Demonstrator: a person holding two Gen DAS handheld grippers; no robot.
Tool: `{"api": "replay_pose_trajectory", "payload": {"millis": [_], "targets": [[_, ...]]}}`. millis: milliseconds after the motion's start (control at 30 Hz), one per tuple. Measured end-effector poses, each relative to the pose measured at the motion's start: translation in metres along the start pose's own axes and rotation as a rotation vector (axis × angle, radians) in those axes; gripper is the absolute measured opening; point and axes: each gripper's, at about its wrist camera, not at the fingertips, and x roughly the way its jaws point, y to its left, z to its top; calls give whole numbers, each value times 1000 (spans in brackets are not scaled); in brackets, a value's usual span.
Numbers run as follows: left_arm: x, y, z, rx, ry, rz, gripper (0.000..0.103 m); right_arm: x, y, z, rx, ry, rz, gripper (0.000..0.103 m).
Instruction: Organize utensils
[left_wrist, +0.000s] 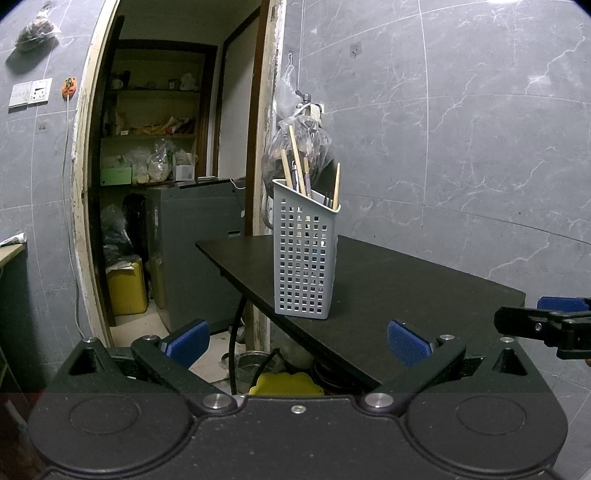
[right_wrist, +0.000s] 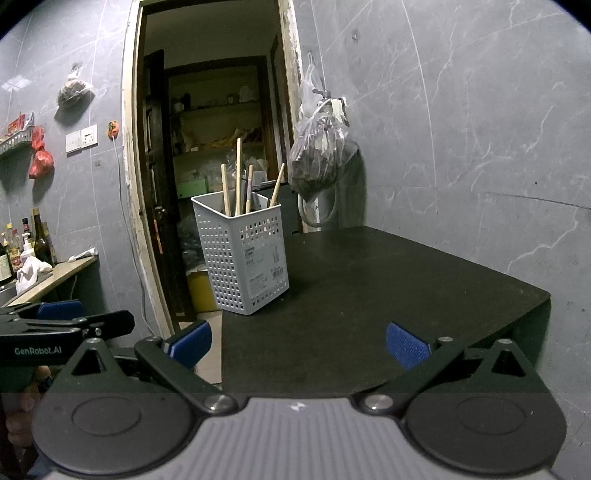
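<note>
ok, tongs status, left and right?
Left tongs: open, empty, short of the basket.
Right tongs: open, empty, over the table edge.

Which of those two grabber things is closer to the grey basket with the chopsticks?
Left, though only slightly. The left gripper sits open almost straight in front of the grey basket; the right gripper, also open, is back at the table edge with the basket off to its left.

Looked like a home kitchen: sauce bottles (right_wrist: 22, 240) on a counter (right_wrist: 55, 277), pantry shelves (left_wrist: 155, 134) through the doorway.
</note>
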Motion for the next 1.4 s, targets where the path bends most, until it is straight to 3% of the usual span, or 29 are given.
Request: {"api": "replay_pose_trajectory", "payload": {"millis": [1400], "targets": [[5,2,-5,2,10,-11,102,6,-2,-1,-1,27,2,103]]}}
